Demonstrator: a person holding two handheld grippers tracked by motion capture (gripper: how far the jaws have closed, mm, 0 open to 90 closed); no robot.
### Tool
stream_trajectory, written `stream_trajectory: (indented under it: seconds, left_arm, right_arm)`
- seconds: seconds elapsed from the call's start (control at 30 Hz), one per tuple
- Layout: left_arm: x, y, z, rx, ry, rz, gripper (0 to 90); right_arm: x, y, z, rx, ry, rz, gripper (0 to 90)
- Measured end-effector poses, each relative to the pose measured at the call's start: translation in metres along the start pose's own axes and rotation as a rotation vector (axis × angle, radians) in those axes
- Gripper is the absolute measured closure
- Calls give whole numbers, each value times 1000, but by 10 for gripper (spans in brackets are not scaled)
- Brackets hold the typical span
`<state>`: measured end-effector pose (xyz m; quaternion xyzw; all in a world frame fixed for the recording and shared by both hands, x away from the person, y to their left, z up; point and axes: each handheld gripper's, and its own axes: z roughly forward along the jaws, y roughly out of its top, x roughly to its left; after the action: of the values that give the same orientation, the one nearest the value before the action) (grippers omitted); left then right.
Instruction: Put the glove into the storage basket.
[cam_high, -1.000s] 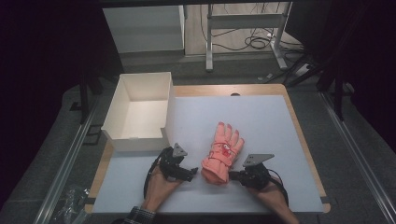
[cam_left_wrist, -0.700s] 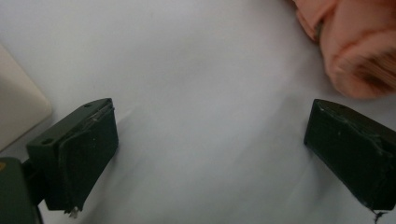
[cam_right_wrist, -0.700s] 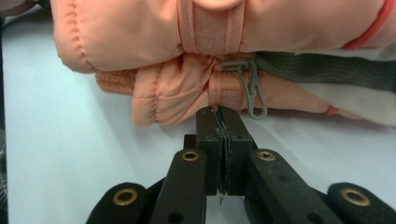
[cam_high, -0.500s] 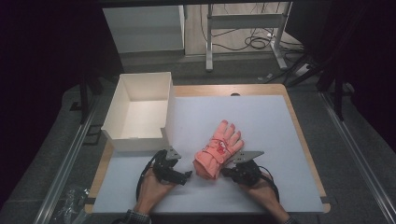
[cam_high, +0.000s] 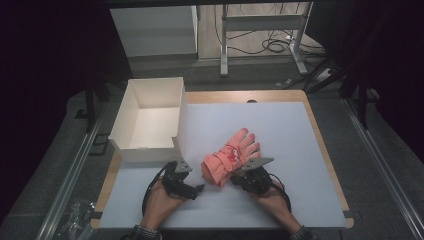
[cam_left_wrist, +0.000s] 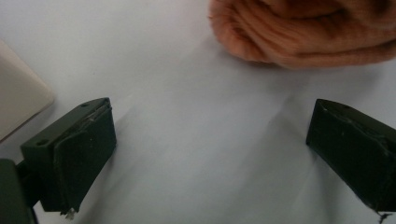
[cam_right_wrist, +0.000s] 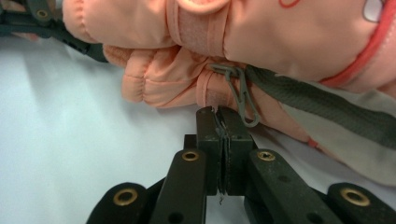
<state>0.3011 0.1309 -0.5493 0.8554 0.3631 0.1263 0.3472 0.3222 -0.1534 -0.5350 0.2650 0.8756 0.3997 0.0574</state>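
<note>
The pink glove (cam_high: 231, 157) lies near the front middle of the white table mat (cam_high: 280, 125), cuff end toward the person, fingers pointing away and to the right. The cuff end is bunched and folded up.

Right gripper (cam_high: 238, 178): jaws pressed together, tips right at the cuff edge of the glove. In the right gripper view (cam_right_wrist: 223, 112) the two pads meet with no gap I can see, just under a grey clip (cam_right_wrist: 240, 91) and strap on the cuff. Whether any fabric is pinched between them cannot be told; the tips touch or nearly touch the cloth.

Left gripper (cam_high: 197, 190): jaws wide apart, resting low over bare mat just left of the glove. In the left gripper view (cam_left_wrist: 210, 154) nothing lies between the jaws; the glove's rounded cuff edge (cam_left_wrist: 299, 32) sits beyond the tips, apart from them.

White open box (cam_high: 150, 120) stands at the back left of the mat, its near wall close to the left gripper's rear; a corner of it shows at the left edge of the left gripper view (cam_left_wrist: 18, 102).

Open room: the right half and far side of the mat are bare. Front edge of the mat is close under both hands. The wooden table rim (cam_high: 320, 130) runs along the right side, well apart from the glove.
</note>
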Motion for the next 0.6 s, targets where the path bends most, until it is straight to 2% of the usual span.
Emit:
stream_trajectory:
  seconds: [0.23, 0.4, 0.5, 0.57, 0.6]
  left_arm:
    - [1, 0, 0, -2, -6, -1, 14]
    - [1, 0, 0, -3, -9, -7, 13]
    - [2, 0, 0, -5, -14, -10, 16]
    - [3, 1, -1, -3, -26, -17, 15]
    - [4, 2, -2, -2, -45, -21, 18]
  right_arm:
    - [1, 5, 6, 4, -6, -9, 870]
    - [2, 1, 0, 1, -11, -6, 853]
    - [-1, -3, -6, 3, -31, -13, 824]
    - [-3, -5, -10, 3, -48, -12, 806]
    - [-5, -6, -13, 0, -58, -9, 794]
